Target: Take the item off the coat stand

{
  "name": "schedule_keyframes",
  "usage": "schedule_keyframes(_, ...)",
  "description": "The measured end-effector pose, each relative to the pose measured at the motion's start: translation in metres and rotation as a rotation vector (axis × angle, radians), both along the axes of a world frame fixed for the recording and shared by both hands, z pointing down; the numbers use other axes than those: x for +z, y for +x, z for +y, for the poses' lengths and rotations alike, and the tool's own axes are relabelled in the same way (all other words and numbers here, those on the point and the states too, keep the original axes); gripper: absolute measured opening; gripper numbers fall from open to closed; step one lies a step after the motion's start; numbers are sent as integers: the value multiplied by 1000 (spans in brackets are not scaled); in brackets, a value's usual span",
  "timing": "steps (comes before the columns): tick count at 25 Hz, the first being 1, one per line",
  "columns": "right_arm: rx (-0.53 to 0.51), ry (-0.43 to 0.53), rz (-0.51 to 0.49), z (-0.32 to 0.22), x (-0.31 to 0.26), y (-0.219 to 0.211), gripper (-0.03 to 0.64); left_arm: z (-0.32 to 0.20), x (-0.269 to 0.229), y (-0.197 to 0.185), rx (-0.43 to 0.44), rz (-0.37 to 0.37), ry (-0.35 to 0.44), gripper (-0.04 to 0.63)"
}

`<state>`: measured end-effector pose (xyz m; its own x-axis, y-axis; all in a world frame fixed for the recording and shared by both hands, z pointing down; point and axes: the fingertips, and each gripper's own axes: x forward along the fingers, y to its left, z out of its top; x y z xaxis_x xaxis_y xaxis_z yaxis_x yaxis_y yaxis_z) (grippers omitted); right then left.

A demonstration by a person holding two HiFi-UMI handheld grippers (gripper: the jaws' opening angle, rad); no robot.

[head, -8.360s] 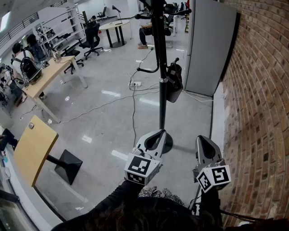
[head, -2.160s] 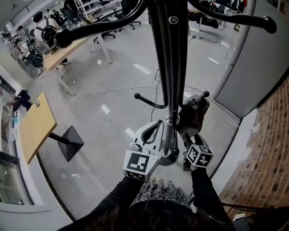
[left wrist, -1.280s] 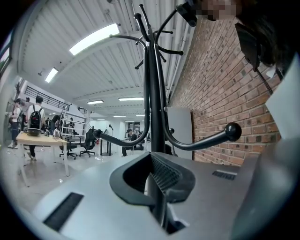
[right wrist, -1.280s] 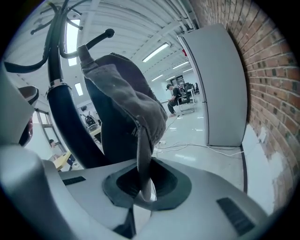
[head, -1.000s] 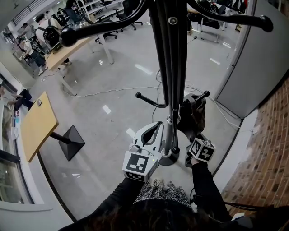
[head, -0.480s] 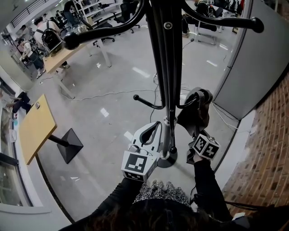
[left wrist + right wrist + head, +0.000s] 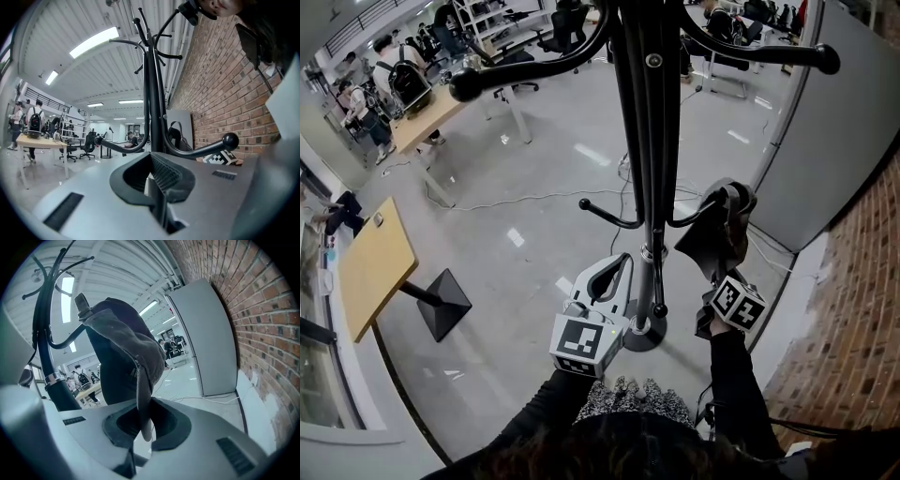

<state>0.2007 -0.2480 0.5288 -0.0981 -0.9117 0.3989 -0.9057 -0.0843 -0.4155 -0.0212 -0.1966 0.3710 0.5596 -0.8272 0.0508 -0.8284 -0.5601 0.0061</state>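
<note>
Black metal tubes make the coat stand (image 7: 649,141), which fills the middle of the head view, its pole going down to a round foot on the pale floor (image 7: 534,225). The left gripper (image 7: 622,262) is low beside the pole, on its left. The right gripper (image 7: 720,274) is on the other side, with its marker cube toward the camera. It reaches up to a dark grey cap (image 7: 712,242). The cap is at the tip of the low right hook (image 7: 689,217). From here I cannot tell whether it rests on that hook or is already free of it. A brick wall (image 7: 853,309) runs along the right edge.

In the left gripper view, the left gripper (image 7: 151,161) has its jaws together and there is nothing between them. The pole of the coat stand (image 7: 149,93) rises just behind the tips. One hook with a ball end (image 7: 229,139) reaches out to the right.

In the right gripper view, the right gripper (image 7: 143,427) is almost fully closed, and the pads press on the brim (image 7: 142,394) of the cap (image 7: 122,343) from both sides. The brim goes down on edge into the gap, and the crown stands above the jaws, leaning to the left. The coat stand (image 7: 41,343) is just left of the cap, and a curved hook passes behind the crown. A grey panel (image 7: 201,333) stands against the brick wall (image 7: 262,333) at the right.
</note>
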Motion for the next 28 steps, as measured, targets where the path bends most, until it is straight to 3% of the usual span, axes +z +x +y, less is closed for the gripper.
schedule_keyframes(4,37,5,8,5,-4,15,26,3,-4,6,24,30,-15,5)
schedule_keyframes(8,89,7,18,9,-12,34,26,3,0,6,18,5,1,5)
schedule_keyframes(28,156,36,93,68,-27,96,26,15,11,9,25,3,-23,5)
